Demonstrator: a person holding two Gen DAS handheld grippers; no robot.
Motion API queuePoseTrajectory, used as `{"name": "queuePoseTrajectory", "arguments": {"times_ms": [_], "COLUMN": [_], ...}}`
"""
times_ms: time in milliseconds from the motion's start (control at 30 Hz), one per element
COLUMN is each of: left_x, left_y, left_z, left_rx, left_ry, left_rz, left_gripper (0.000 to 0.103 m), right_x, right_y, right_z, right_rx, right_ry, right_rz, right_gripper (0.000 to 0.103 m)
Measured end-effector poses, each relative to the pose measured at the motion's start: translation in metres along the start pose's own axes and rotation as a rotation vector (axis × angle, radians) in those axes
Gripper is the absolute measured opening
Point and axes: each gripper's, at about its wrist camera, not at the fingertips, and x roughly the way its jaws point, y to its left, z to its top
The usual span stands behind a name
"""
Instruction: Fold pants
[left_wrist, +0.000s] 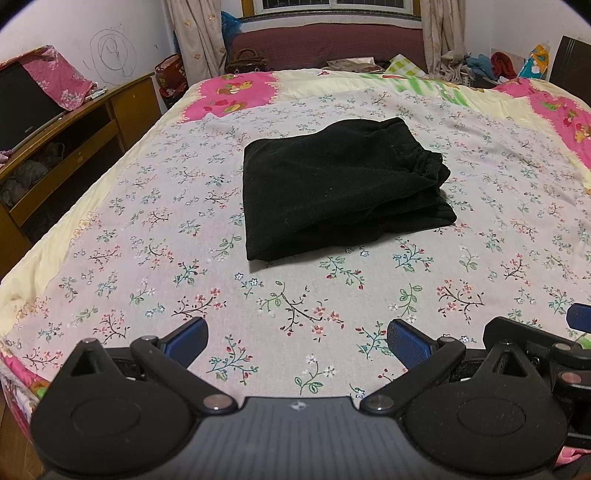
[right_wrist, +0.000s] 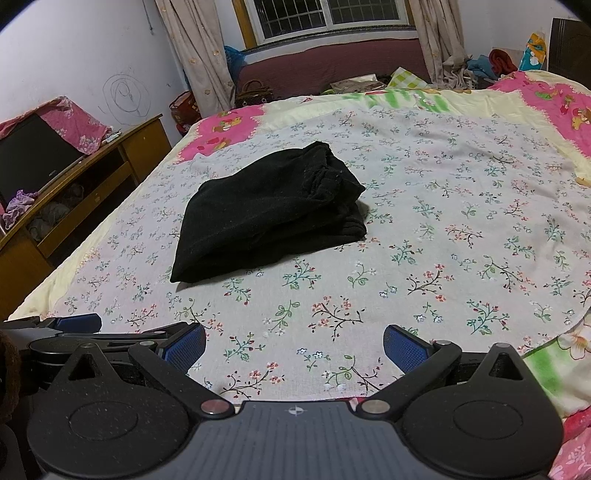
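Black pants (left_wrist: 332, 184) lie folded in a compact stack near the middle of the bed (left_wrist: 110, 221), waistband uppermost. Left gripper (left_wrist: 295, 341) and right gripper (right_wrist: 294, 345) hover near the bed's near edge, jaws spread, holding nothing.

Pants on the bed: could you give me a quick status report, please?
Left gripper open, empty. Right gripper open, empty. Black pants folded in a compact stack on the floral bedspread, clear of both grippers. Nothing in the way.

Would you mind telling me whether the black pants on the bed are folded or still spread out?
Folded. The black pants lie as a compact stacked bundle on the floral bedspread, layers visible along one edge, no legs extended.
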Motion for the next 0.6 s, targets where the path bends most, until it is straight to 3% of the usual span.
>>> {"name": "queuePoseTrajectory", "arguments": {"times_ms": [600], "left_x": [-0.0035], "left_y": [-0.0072], "left_z": [0.0052], "left_rx": [-0.003], "left_ry": [-0.012], "left_rz": [-0.019], "left_gripper": [0.103], "right_x": [-0.0061], "right_y": [-0.0031], "right_z": [0.0045], "right_rx": [0.003], "right_ry": [-0.011], "right_rz": [-0.022], "right_gripper": [0.094]}}
